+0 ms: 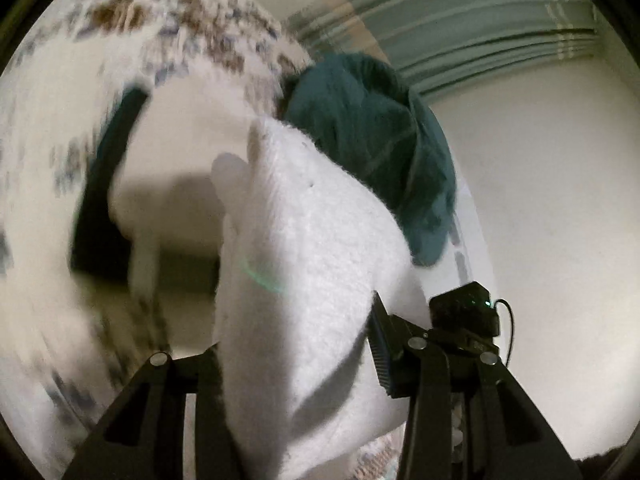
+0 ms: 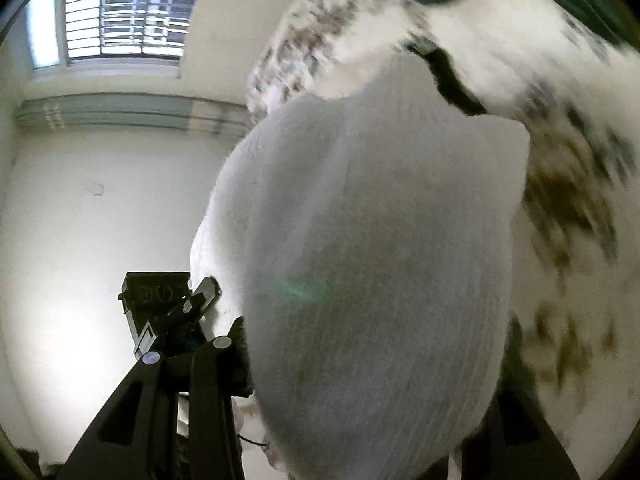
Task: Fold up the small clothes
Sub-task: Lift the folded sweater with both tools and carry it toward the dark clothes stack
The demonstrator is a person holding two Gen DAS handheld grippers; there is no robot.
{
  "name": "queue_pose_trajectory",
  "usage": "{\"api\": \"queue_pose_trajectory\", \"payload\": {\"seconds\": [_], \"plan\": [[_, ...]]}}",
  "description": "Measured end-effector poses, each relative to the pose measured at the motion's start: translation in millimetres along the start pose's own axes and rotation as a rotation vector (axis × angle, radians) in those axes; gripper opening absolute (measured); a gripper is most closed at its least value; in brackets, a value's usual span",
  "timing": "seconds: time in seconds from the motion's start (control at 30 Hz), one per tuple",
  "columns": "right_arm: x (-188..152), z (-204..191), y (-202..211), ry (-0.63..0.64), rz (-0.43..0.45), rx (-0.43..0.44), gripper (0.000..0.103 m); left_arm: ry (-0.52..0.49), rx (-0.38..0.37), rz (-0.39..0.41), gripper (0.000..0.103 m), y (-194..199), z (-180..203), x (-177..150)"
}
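Note:
A white fleecy garment hangs between the fingers of my left gripper, which is shut on it and holds it lifted. The same white garment fills the right wrist view, bunched between the fingers of my right gripper, which is shut on it. Its right finger is mostly hidden behind the cloth. The other gripper shows at the edge of each view. A dark teal cloth lies behind the garment on the patterned bedding.
A white bedspread with brown and blue flecks lies behind, blurred by motion. A black strip crosses it. A pale wall, striped curtain and barred window stand behind.

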State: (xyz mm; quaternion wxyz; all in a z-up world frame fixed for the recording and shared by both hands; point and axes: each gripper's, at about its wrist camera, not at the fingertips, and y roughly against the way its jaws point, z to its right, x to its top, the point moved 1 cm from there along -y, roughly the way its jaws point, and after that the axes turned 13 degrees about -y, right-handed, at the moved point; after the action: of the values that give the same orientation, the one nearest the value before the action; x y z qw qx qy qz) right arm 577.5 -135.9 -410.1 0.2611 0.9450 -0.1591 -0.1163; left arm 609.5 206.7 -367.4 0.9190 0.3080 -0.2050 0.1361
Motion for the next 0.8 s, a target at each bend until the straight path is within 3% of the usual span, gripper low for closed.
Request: {"api": "queue_pose_trajectory", "payload": {"seconds": [0.1, 0.23, 0.37, 0.4, 0.53, 0.63, 0.7, 0.8], "plan": [[44.9, -29.0, -28.2, 0.022, 0.014, 0.024, 0.046, -0.011, 0.037, 0.012, 0.037, -9.9, -24.8, 55.3], [111.7, -49.1, -69.8, 0.017, 0.024, 0.040, 0.046, -0.043, 0.101, -0.027, 0.038, -36.0, -61.5, 99.1], [164.8, -42.7, -117.9, 0.014, 0.013, -0.006, 0.046, -0.013, 0.212, -0.111, 0.041, -65.3, -105.3, 101.6], [175.5, -41.5, -128.8, 0.015, 0.005, -0.027, 0.046, 0.004, 0.210, -0.112, 0.042, -65.4, -108.4, 102.4], [190.6, -35.2, -139.5, 0.024, 0.012, -0.132, 0.063, 0.041, 0.180, -0.069, 0.044, -63.3, -108.1, 95.2], [196.7, -43.2, -131.0, 0.015, 0.047, -0.189, 0.067, 0.075, 0.234, -0.056, 0.066, -58.9, -104.1, 96.7], [193.1, -53.1, -122.7, 0.036, 0.068, -0.235, 0.070, 0.047, 0.335, -0.044, 0.090, -54.4, -96.3, 98.8], [180.4, -65.2, -108.0, 0.074, 0.101, -0.287, 0.081, -0.022, 0.480, -0.040, 0.094, -48.7, -83.4, 100.8]]}}
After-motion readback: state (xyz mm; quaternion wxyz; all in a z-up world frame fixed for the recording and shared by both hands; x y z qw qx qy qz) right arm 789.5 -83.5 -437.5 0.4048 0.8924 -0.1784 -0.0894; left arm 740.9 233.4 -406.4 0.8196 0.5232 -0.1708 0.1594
